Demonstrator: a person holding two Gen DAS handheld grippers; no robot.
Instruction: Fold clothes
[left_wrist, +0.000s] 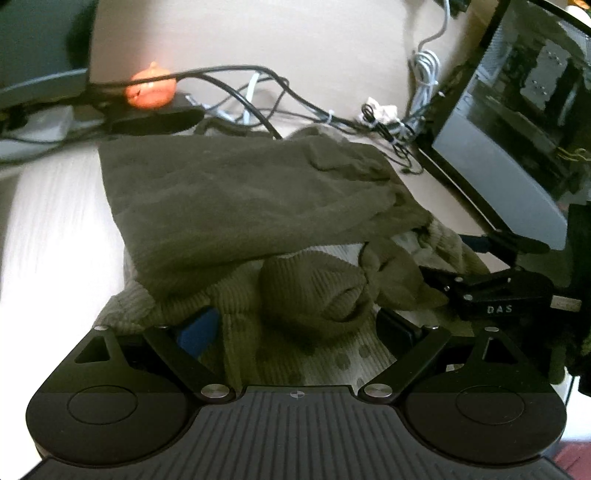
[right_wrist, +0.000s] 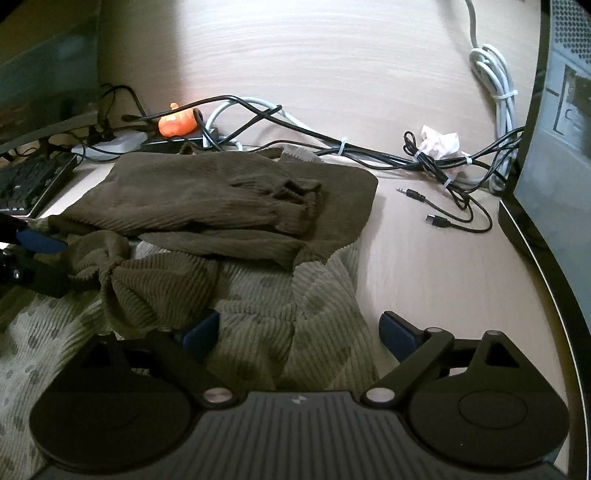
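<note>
Left gripper (left_wrist: 301, 330) wide open, low over the clothes, blue pads (left_wrist: 197, 328) far apart with a dark green knitted lump between them. Right gripper (right_wrist: 301, 330) wide open too, one pad on the pale knit, the other pad over bare wood at the cloth's right edge. Nothing pinched by either one.

Just ahead, a brown-green ribbed sweater (right_wrist: 236, 199) folded flat, a sleeve cuff (right_wrist: 295, 192) lying on top of it. Under it and nearer, a pale ribbed garment with dark dots (right_wrist: 266, 317), rumpled, reaching back below both grippers. A twisted dark sleeve (right_wrist: 147, 284) bunched on the pale cloth, near the left side. All of this in the middle of the tabletop (right_wrist: 424, 266), closer to the near edge.

Farther back, along the far edge by the wall: a tangle of black cables (right_wrist: 332, 147), an orange toy (right_wrist: 177, 123), a white coiled cord (right_wrist: 496, 74), a crumpled white paper (right_wrist: 441, 142). Loose plug ends (right_wrist: 437, 220) on bare wood right of the sweater. A keyboard (right_wrist: 33, 177) at the far left. A black-framed case (left_wrist: 517, 122) standing along the right edge.
</note>
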